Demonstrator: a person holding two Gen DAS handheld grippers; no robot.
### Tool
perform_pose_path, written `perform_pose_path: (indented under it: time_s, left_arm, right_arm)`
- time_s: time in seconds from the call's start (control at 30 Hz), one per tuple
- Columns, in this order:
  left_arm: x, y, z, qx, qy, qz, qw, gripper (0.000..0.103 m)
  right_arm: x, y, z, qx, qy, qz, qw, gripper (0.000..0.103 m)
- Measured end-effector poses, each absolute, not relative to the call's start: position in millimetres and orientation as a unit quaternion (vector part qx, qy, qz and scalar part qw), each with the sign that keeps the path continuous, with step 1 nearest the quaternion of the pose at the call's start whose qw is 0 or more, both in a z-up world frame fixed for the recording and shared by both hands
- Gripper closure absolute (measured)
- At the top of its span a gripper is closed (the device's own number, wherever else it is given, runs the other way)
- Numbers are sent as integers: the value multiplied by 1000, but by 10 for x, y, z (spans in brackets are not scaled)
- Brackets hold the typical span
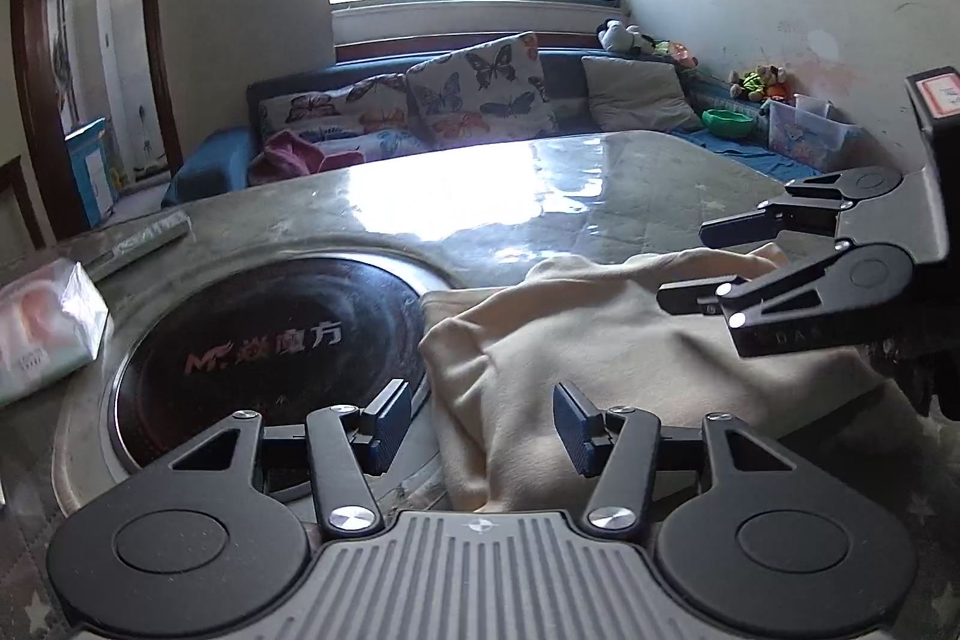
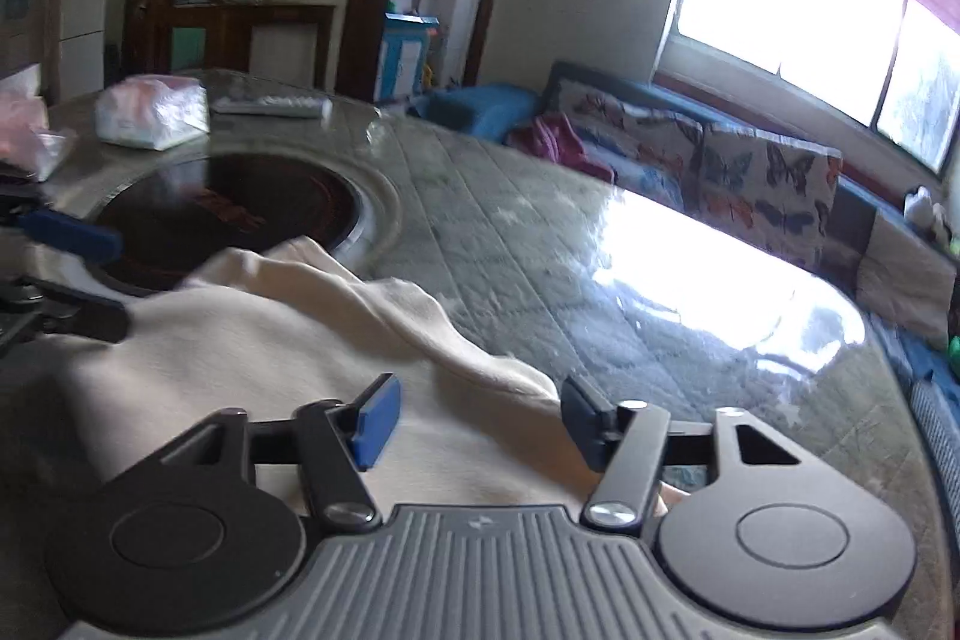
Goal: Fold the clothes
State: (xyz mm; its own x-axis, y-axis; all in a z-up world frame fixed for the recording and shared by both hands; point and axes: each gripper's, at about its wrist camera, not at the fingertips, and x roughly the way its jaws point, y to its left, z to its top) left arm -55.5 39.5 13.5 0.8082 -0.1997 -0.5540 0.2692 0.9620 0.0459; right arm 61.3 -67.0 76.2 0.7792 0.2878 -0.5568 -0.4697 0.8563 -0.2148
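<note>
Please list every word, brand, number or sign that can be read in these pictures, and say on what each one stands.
"MF" and three Chinese characters, the last two reading "魔方": on the round black plate set in the table.
"DAS": partly legible on the right gripper.
Red label on the black box above it: too blurred.
Print on the plastic packet: too small.
</note>
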Motion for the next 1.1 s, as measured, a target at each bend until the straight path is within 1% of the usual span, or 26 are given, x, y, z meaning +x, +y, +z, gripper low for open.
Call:
perform_pose_path:
  time_s: [0.07,0.13,0.17,0.4,0.53,0.87,1.1]
  left_arm:
    - [-580,330,117,70,279,-126,949,47]
    - [-587,284,88,67,280,-131,948,47]
    - [-590,261,73,67,281,-134,948,47]
    - [-575,149,-80,78,294,-132,943,47]
    - [-559,179,-110,66,301,-132,942,47]
    - [-539,288,-134,19,329,-143,933,47]
    - [-628,293,-123,11,342,-166,925,47]
  right_arm:
    - [458,-616,808,-187,248,212,926,42]
    - [332,-576,831,-191,242,213,927,34]
    - [281,-567,830,-191,241,212,928,33]
    - [39,-604,697,-211,243,191,927,30]
    - [-84,-749,674,-213,239,170,932,27]
    - [-215,-1201,574,-195,235,122,945,27]
    - [-273,-1315,597,-203,243,119,941,27]
